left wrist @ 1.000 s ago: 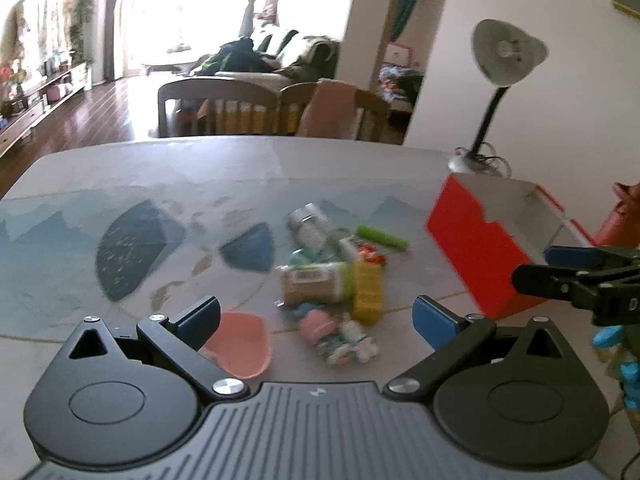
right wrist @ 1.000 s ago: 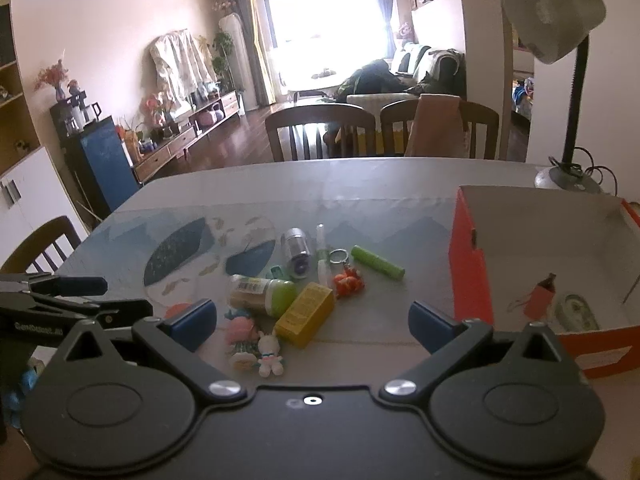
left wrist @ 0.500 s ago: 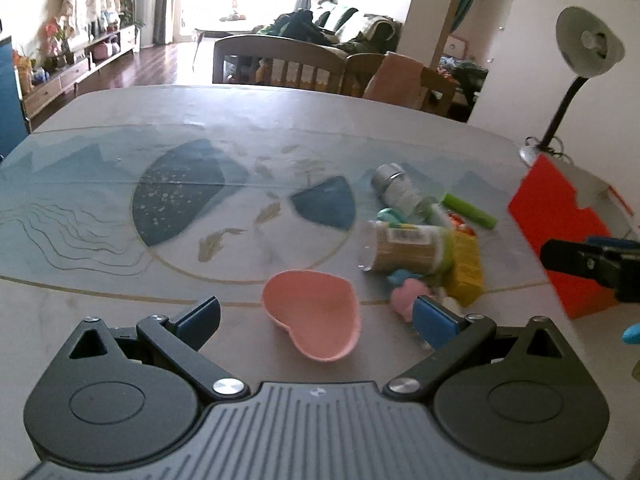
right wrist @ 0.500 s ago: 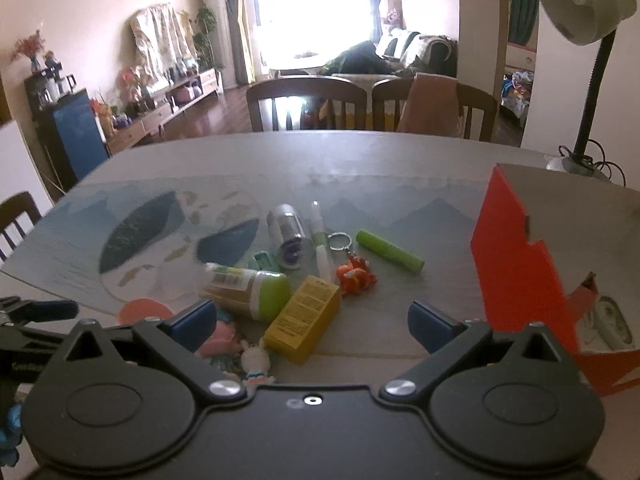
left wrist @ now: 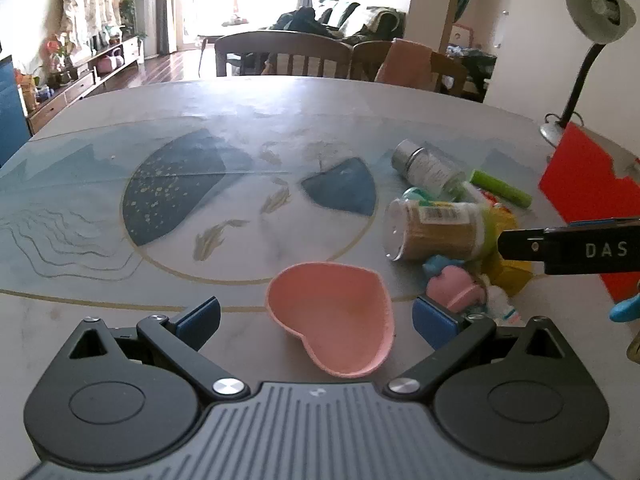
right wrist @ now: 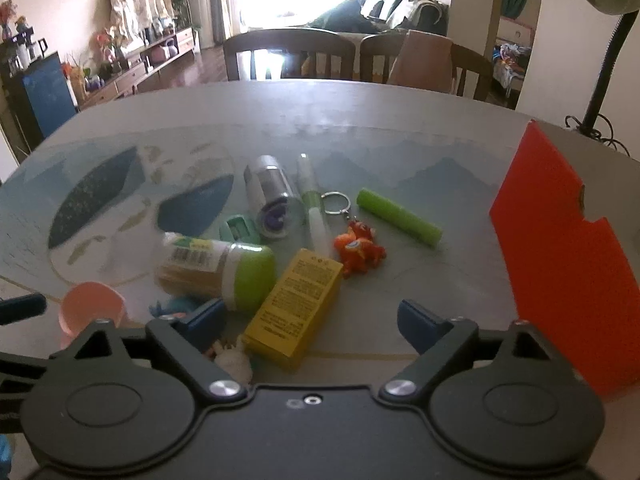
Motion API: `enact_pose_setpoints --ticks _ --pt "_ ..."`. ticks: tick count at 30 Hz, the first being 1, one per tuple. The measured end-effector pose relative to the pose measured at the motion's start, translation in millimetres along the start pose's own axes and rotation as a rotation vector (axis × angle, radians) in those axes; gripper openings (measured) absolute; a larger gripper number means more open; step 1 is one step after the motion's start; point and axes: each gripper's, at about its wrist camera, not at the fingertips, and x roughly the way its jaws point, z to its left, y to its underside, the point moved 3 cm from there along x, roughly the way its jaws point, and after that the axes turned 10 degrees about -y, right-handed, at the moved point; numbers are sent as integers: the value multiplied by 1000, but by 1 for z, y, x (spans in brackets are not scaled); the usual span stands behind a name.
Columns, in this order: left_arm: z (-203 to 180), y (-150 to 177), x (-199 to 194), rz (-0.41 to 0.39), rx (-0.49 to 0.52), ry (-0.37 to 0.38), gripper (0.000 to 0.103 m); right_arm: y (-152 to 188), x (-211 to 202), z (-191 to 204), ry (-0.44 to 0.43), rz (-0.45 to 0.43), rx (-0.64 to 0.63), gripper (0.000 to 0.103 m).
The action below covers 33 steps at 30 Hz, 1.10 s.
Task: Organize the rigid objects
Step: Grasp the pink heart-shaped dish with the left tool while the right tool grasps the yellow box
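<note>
The clutter of rigid objects lies mid-counter: a yellow box (right wrist: 294, 309), a green-capped toothpick jar (right wrist: 218, 270) on its side touching it, a silver canister (right wrist: 272, 200), a green tube (right wrist: 398, 217), an orange keychain figure (right wrist: 360, 252) and, nearer the left side, a pink heart-shaped dish (left wrist: 334, 324). The red box (right wrist: 560, 256) stands well to the right of the pile. Compared with a second ago, both views sit lower and closer: the dish now lies between the spread fingers of the left gripper (left wrist: 316, 316), untouched, while the right gripper (right wrist: 310, 320) has the yellow box's near end in its gap. Its jaws have just been closing a little but remain released, pads clear of the box. Judging by this, each hand has picked its target and the first grasps are near, nothing yet lifted off the counter (left wrist: 280, 120)
</note>
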Motion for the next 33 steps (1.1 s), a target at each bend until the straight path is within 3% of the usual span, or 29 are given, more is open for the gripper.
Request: enact_pose_setpoints --ticks 11,15,18,23,25,33 --pt "-3 3 6 -34 20 -40 103 3 17 -2 21 52 -15 79" --pt "-5 3 8 -40 31 -38 101 3 21 0 27 56 -25 66" --pt "-7 4 10 -34 37 -32 89 3 23 0 30 56 -29 55" --pt "-10 6 9 -37 43 -30 81 3 23 0 31 46 -28 42" --pt "-11 7 7 -40 49 -25 72 2 21 -1 28 39 -21 35" --pt "-11 5 7 -23 41 -32 72 0 11 -7 5 10 5 29"
